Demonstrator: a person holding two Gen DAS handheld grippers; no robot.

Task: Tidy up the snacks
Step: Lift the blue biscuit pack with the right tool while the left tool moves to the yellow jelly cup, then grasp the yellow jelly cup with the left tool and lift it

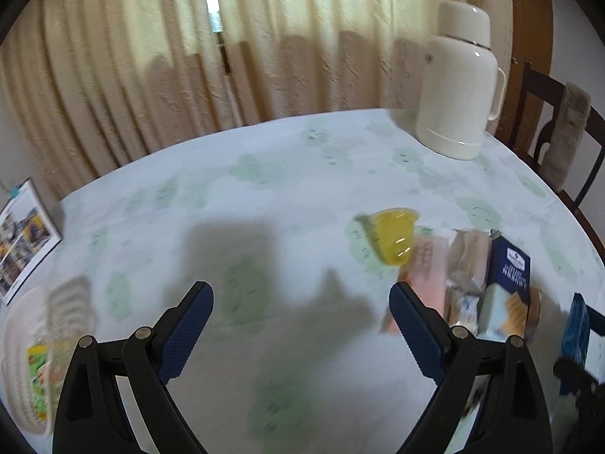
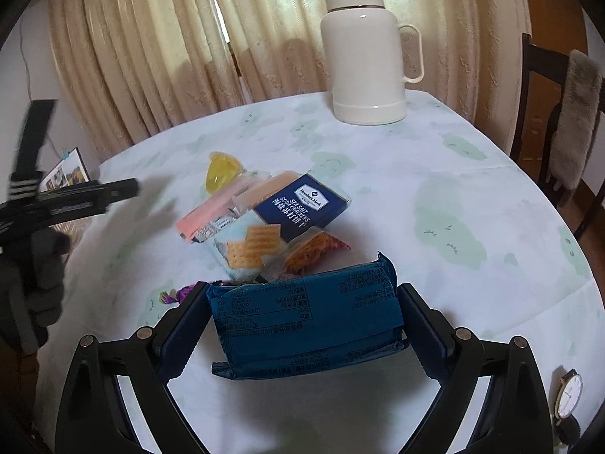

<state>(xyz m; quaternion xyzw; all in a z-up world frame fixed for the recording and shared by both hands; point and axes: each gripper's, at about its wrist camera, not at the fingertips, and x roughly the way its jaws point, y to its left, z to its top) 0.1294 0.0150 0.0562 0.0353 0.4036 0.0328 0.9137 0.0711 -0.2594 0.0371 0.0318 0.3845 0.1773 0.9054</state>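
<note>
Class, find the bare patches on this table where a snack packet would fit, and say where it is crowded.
Free: the cloth between the snack pile and the flask, and the stretch right of the pile, up to the watch. Crowded: the pile itself, beside the yellow cup, and by the basket.

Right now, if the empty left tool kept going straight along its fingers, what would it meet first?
Probably bare patterned tablecloth: nothing lies between the open left tool fingers. The yellow jelly cup sits off to its right, though blur makes depth uncertain.
</note>
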